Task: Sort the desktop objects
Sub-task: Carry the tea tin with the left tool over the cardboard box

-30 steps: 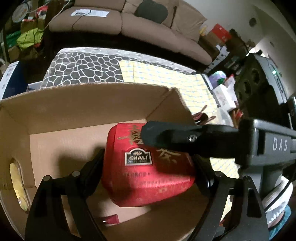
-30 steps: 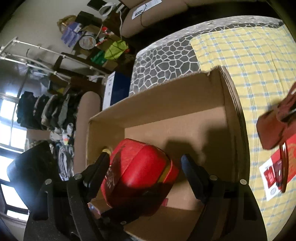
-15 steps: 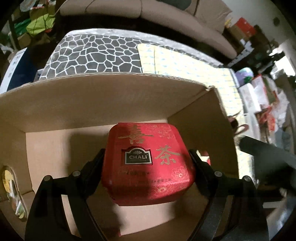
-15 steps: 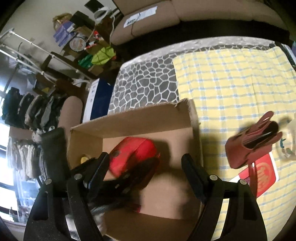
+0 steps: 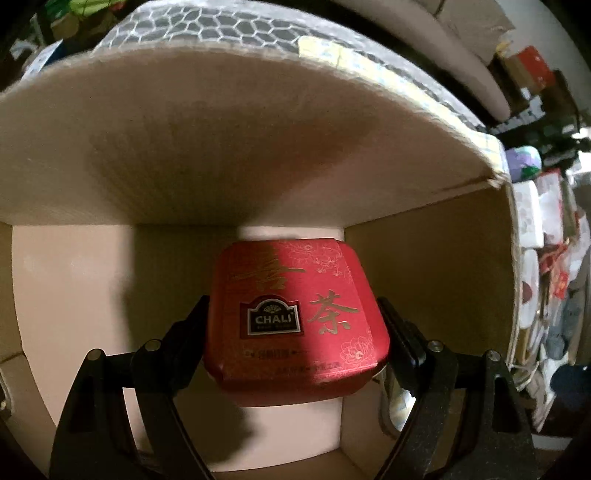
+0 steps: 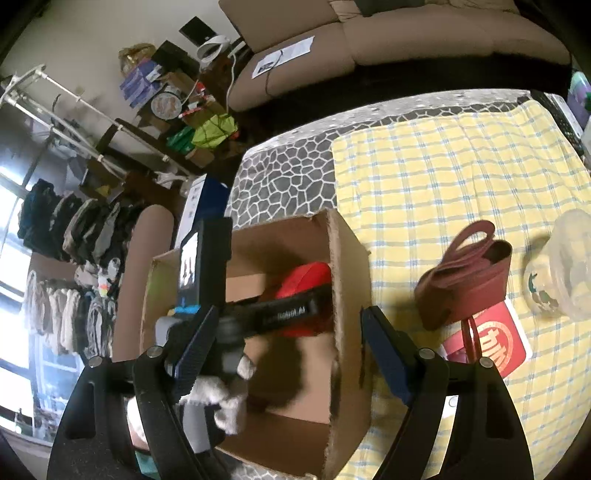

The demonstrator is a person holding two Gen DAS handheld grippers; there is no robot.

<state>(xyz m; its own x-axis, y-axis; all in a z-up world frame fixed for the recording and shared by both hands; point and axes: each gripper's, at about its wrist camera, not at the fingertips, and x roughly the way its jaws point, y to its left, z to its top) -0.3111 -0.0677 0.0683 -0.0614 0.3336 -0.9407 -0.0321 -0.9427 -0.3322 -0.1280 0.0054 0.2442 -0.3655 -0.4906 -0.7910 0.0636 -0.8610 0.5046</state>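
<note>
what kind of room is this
Most likely a lived-in living room at home: a brown sofa behind the table, clothes on a rack by the window, and a yellow checked tablecloth holding a cardboard box.

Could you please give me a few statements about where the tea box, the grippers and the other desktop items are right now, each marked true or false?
1. The red tea box sits between the fingers of the left gripper inside the cardboard box. True.
2. The right gripper holds the maroon pouch. False: its jaws stand open and empty above the cardboard box's wall, and the pouch rests on the yellow checked cloth.
3. The clear plastic cup lies inside the cardboard box. False: it is on the cloth, outside the box.
4. The maroon pouch stands beside a red card on the cloth. True.
</note>
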